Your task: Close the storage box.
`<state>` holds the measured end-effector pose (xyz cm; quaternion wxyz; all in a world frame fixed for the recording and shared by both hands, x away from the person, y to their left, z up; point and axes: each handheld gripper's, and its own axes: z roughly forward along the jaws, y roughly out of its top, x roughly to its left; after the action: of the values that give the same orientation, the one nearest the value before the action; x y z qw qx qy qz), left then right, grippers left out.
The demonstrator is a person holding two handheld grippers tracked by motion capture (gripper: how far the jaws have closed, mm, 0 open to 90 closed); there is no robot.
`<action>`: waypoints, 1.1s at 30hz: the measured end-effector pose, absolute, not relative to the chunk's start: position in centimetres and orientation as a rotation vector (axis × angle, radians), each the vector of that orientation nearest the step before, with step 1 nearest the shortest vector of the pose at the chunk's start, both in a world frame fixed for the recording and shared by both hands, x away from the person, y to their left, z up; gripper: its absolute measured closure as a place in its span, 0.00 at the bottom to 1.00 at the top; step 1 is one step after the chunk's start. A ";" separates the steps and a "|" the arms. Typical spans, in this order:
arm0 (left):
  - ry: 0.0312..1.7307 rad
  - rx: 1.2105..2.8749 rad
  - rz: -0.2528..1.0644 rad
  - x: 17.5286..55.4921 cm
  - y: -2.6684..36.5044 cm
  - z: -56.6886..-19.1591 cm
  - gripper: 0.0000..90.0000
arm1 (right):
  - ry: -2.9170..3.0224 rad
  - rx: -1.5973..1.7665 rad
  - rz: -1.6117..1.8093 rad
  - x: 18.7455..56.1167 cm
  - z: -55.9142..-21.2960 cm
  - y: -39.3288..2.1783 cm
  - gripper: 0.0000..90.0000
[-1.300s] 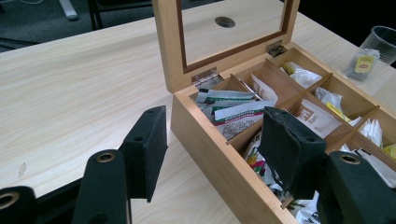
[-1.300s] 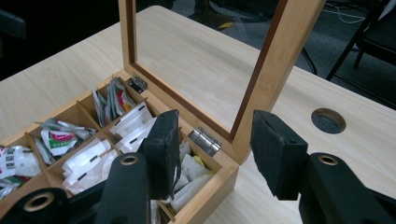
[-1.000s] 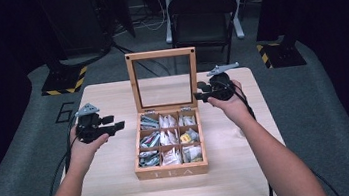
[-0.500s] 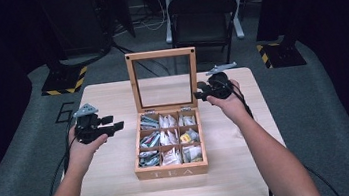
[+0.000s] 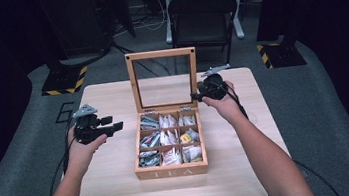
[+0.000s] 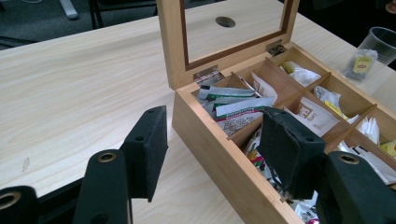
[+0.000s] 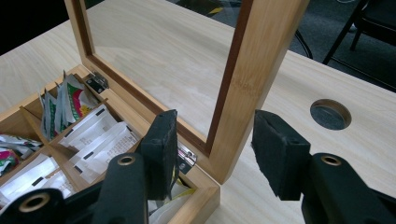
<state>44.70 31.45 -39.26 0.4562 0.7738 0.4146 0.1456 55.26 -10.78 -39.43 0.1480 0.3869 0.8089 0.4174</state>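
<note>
Wooden glass-paned lid [image 7: 243, 84] stands between the right gripper [image 7: 212, 144]'s wide jaws; left gripper [image 6: 212, 149] wide, empty. Square the pads before closing.

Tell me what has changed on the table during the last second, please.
Very little. The left tongs drifted slightly toward the tea box, open and empty. The right tongs stayed open around the side rail of the raised lid, not closed on it. The box, its lid and the tea bags did not move.
</note>
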 end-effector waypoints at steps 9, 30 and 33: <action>1.027 1.907 0.360 44.6 31.7 -39.2 0.46 | 2.327 1.153 1.199 55.6 -39.8 -10.8 0.55; 1.037 1.905 0.351 44.5 32.0 -39.5 0.46 | 2.325 1.152 1.181 56.9 -40.3 -9.8 0.51; 1.040 1.902 0.349 44.5 32.2 -39.5 0.46 | 2.319 1.149 1.170 57.0 -40.2 -9.5 0.51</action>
<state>44.50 32.19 -39.53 0.4556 0.7710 0.4218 0.1415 56.96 -9.53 -40.22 0.1503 0.4000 0.8072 0.4072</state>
